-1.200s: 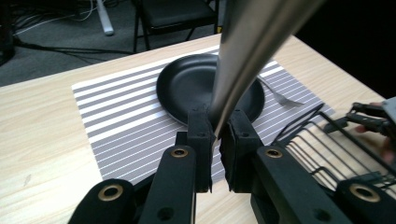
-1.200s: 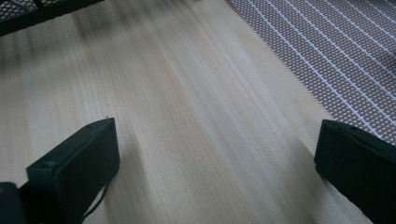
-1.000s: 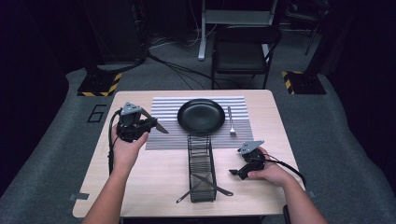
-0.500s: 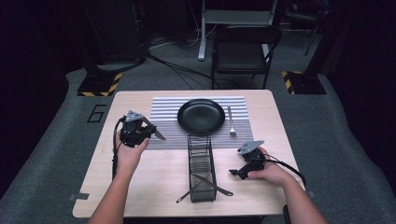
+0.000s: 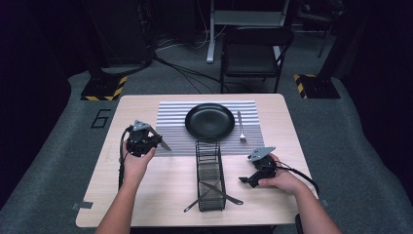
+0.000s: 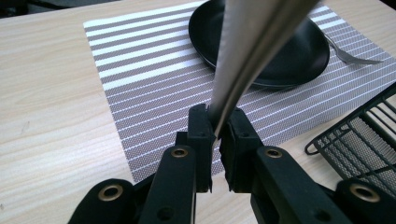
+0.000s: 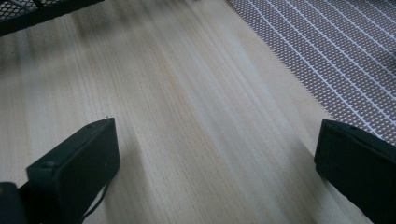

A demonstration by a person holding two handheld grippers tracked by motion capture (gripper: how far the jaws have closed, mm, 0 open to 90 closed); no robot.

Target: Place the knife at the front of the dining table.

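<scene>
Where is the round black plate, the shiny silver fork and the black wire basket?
Round black plate [image 5: 210, 120], high view, middle of its dish.
Shiny silver fork [image 5: 240, 126], high view, its handle.
Black wire basket [image 5: 210, 168], high view, its mesh floor.

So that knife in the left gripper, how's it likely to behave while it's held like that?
The knife looks like smooth polished metal, so it is probably slippery between the closed jaws of the left gripper. It is pinched near one end with the rest sticking out, so it may pivot. It reads as rigid, unlikely to bend.
</scene>
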